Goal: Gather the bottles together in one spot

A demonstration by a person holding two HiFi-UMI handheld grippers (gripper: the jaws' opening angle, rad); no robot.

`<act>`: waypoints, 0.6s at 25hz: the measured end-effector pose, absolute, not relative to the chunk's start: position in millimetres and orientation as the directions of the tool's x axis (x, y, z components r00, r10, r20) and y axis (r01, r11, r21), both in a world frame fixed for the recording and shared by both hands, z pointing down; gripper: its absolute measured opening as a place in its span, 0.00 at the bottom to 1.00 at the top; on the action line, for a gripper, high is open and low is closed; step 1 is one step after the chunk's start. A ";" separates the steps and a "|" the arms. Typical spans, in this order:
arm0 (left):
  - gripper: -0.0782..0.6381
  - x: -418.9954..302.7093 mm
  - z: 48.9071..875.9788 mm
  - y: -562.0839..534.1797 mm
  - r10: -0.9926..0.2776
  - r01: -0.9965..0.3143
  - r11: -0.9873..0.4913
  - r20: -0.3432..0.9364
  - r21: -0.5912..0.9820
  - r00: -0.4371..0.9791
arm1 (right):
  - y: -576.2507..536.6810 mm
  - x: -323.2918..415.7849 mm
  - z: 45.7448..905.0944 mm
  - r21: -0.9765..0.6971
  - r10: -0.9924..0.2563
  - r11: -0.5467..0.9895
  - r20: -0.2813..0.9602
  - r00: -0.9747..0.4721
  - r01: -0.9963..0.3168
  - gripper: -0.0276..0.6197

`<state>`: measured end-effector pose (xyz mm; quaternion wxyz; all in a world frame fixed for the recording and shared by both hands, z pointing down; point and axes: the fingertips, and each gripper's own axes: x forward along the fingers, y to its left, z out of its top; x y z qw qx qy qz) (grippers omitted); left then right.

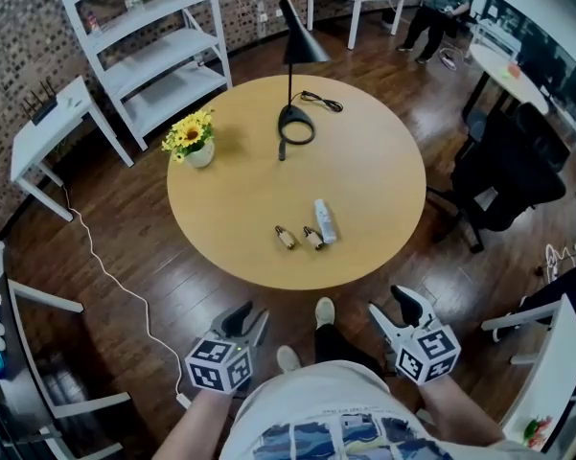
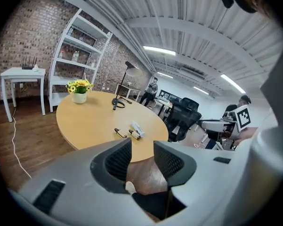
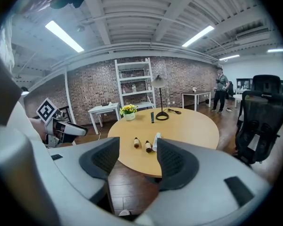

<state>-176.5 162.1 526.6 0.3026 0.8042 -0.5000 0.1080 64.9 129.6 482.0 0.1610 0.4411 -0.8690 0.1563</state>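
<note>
Three bottles lie close together near the front edge of the round wooden table: two small brown bottles and a white bottle touching the right brown one. In the left gripper view they show as the brown bottles and the white bottle; in the right gripper view as the brown bottles and the white bottle. My left gripper and right gripper hang off the table over the floor, both open and empty.
A black desk lamp with its cord and a pot of yellow flowers stand on the far half of the table. A black office chair is at the right, a white shelf and side table at the left. A person stands far back.
</note>
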 end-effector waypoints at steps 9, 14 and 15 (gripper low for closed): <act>0.28 -174.0 529.1 180.4 -0.729 -0.854 -0.324 0.469 0.406 0.499 | 139.8 55.3 489.3 -0.127 -0.696 0.580 0.436 -0.571 -0.805 0.46; 0.29 -178.9 530.5 174.6 -0.730 -0.861 -0.327 0.474 0.391 0.492 | 128.9 51.1 494.3 -0.130 -0.694 0.579 0.439 -0.570 -0.805 0.46; 0.29 -180.4 531.1 171.8 -0.732 -0.862 -0.326 0.474 0.388 0.490 | 125.6 51.2 496.6 -0.131 -0.695 0.577 0.440 -0.569 -0.806 0.46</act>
